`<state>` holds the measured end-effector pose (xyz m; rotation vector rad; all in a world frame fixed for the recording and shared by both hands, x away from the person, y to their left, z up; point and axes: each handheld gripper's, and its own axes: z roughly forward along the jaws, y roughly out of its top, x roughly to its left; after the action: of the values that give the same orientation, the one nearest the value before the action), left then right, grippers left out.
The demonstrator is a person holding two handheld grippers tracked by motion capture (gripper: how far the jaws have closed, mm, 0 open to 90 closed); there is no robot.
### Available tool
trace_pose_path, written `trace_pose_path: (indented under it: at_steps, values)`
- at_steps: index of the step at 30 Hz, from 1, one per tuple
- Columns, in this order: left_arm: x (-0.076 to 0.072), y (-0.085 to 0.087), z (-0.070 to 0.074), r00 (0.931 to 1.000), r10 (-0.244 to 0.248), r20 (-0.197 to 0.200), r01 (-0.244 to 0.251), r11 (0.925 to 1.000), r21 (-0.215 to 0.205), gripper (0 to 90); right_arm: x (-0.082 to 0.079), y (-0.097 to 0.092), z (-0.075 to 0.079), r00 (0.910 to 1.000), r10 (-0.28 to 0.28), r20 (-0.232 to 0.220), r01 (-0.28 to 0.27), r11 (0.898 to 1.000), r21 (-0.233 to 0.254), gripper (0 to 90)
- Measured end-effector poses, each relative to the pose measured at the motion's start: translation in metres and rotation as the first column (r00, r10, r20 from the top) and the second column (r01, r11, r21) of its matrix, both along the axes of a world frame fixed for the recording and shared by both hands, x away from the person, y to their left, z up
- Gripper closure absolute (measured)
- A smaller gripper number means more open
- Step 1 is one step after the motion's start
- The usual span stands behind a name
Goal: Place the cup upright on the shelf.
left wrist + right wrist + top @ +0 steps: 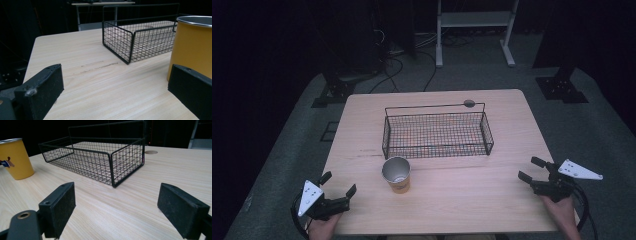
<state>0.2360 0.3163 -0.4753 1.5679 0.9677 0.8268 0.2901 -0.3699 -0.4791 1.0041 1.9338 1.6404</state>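
You have one yellow metal cup (396, 175), one black wire basket (437, 134) and one wooden table (482, 195) before you, with two grippers, left (338, 184) and right (532, 169).

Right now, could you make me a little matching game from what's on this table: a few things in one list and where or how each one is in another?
Things:
1. yellow metal cup
2. black wire basket
3. left gripper
4. right gripper

Places:
A. table's near left corner, jaws open
B. middle of the light wooden table, empty
C. table's right edge, jaws open
D. upright just in front of the basket

Pairs: 1-D, 2-B, 3-A, 4-C
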Motion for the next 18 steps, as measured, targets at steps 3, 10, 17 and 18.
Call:
trace_pose_path:
  at_steps: [3,10,17,18]
  values:
    - [-0.003,-0.001,0.000,0.9999,-0.011,0.003,0.011,0.9999,0.008,0.0,0.000,-0.001,0.000,1.0000,0.000,0.000,0.000,1.000,0.003,13.8]
    - [-0.004,-0.007,0.001,0.9982,-0.058,0.012,0.058,0.9983,-0.003,0.0,0.000,0.001,0.000,1.0000,0.003,-0.003,-0.003,1.000,-0.009,13.8]
    - [-0.003,-0.022,0.001,0.9916,-0.129,0.006,0.129,0.9915,0.016,0.0,0.000,0.001,0.000,1.0000,0.004,-0.004,-0.004,1.000,-0.007,13.8]
    - [-0.003,-0.023,0.001,0.9904,-0.139,0.002,0.138,0.9902,0.021,0.0,0.000,0.001,0.000,1.0000,0.004,-0.004,-0.004,1.000,-0.007,13.8]
